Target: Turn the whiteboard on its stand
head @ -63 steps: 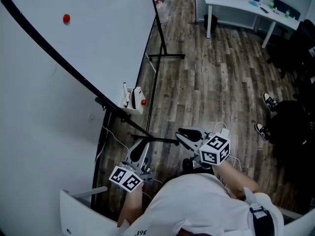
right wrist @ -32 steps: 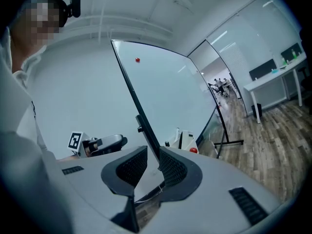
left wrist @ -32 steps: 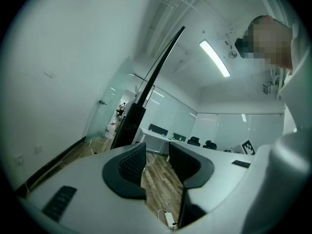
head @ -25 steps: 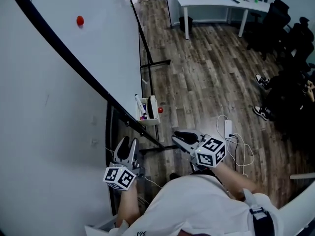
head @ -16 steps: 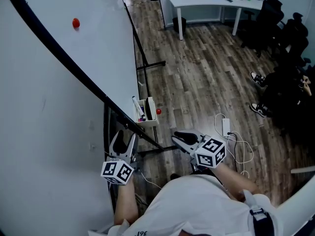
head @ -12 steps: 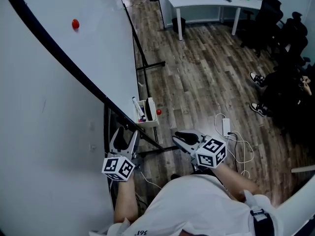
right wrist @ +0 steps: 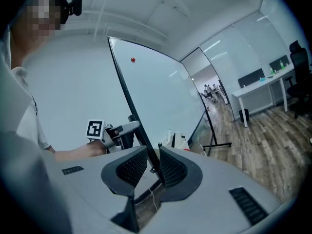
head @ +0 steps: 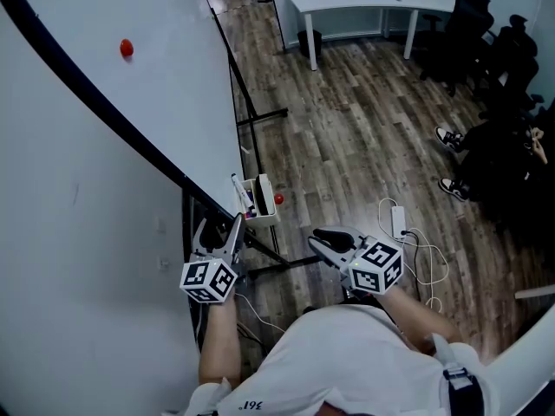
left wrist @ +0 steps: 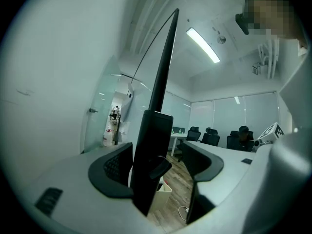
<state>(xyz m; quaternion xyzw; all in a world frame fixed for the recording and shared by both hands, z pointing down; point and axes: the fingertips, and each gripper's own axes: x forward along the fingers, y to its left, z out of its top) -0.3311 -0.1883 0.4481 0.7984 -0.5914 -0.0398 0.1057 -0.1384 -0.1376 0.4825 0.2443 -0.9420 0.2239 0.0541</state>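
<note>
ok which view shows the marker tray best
The head view: it sees the tray from above, whole, with markers inside. The right gripper view shows the tray small, its lower part hidden. The left gripper view shows only a corner behind the board frame.

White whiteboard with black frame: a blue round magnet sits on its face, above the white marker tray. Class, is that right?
The round magnet is red, not blue; the head view shows it on the face of the white whiteboard, above the white marker tray.
</note>
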